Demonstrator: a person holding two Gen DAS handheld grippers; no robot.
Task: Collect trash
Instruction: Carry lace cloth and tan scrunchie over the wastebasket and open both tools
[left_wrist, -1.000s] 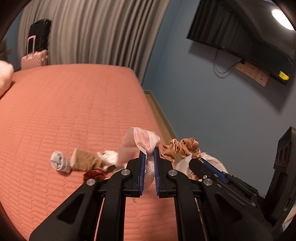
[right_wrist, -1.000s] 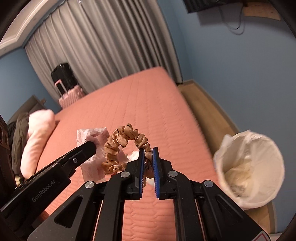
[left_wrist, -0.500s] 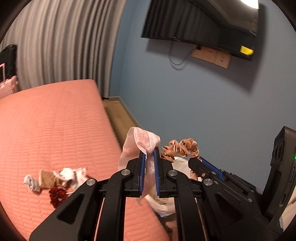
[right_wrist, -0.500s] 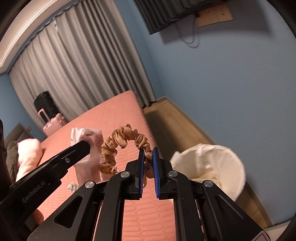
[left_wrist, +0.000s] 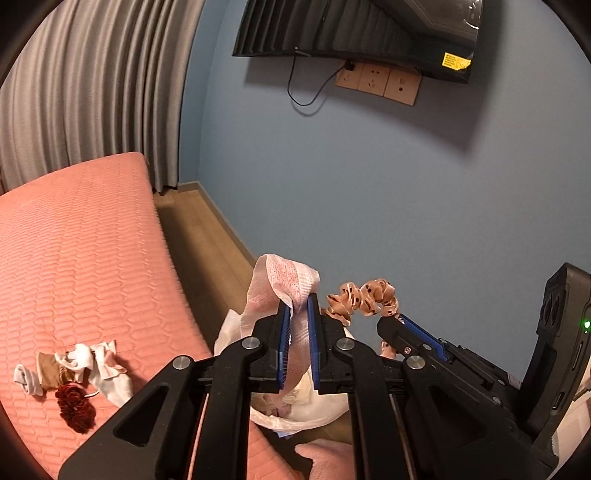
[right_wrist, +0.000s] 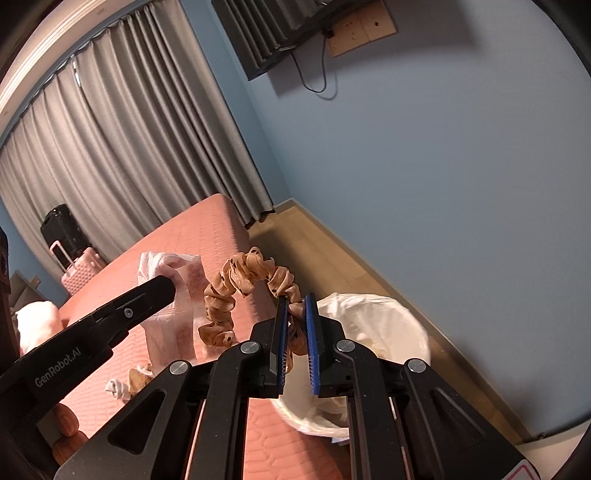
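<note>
The left tongs (left_wrist: 298, 306) are clamped on a crumpled pink-and-white tissue (left_wrist: 282, 284), which stands up above the blue pads and hangs down between them; just to their right, the right tongs (right_wrist: 295, 306) pinch a tan scrunchie with dark dots (right_wrist: 236, 284), whose loop arches up and to the left of the pads, close beside the tissue but apart from it; in the right wrist view there is a small gap between those pads with the fabric caught in it, so the grip is on the scrunchie only at one end of the loop; both tongs are held in the air over the edge of the salmon-pink bed (left_wrist: 81, 243) and above a bin lined with a white bag (right_wrist: 384, 321), which stands on the wooden floor (left_wrist: 207, 236) just beside the bed; the bin already holds some pale crumpled material; more litter lies on the bed well to the left of the tongs: a cluster of white and brown scraps (left_wrist: 74, 365) with a dark red scrunchie (left_wrist: 75, 406) touching its near side; behind are grey curtains (right_wrist: 122, 147), a blue wall (left_wrist: 369, 184), a wall-mounted screen (left_wrist: 354, 33) and a pink suitcase (right_wrist: 79, 273).
</note>
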